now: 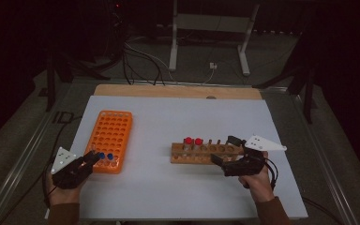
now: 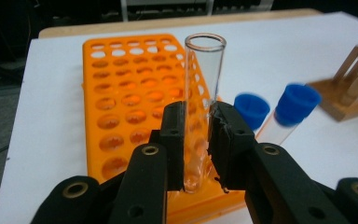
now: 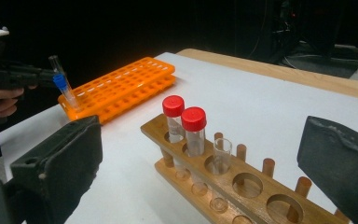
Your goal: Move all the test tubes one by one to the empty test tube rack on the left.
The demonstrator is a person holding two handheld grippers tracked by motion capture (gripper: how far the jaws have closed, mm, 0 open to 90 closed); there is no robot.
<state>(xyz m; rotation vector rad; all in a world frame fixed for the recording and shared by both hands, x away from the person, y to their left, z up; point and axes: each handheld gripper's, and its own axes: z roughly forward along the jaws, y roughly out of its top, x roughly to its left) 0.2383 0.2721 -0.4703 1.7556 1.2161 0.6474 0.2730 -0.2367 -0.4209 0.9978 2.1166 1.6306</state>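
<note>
Your white table (image 1: 178, 187) carries two racks, well apart. The orange rack (image 1: 108, 138) lies on your left, long side running away from you, its holes in neat rows. The wooden rack (image 1: 205, 153) sits on your right, with big round holes and short pegs along its top.

Your left gripper (image 1: 92, 158) is at the near end of the orange rack, and its jaws are clamped on a clear glass tube (image 2: 200, 107) with no cap. In the left gripper view the tube stands almost upright between the pads, its open mouth well above them and its lower end over the rack's near edge; whether the bottom sits in a hole you cannot tell. Two blue-capped tubes (image 2: 291, 109) stand just beside it, at the rack's near corner.

Your right gripper (image 1: 228, 151) sits at the right end of the wooden rack with its jaws spread wide, one on each side of the rack, holding nothing. In the wooden rack, two red-capped tubes (image 3: 186, 122) stand side by side at its left end, and an uncapped tube (image 3: 222, 156) stands in the next hole.
</note>
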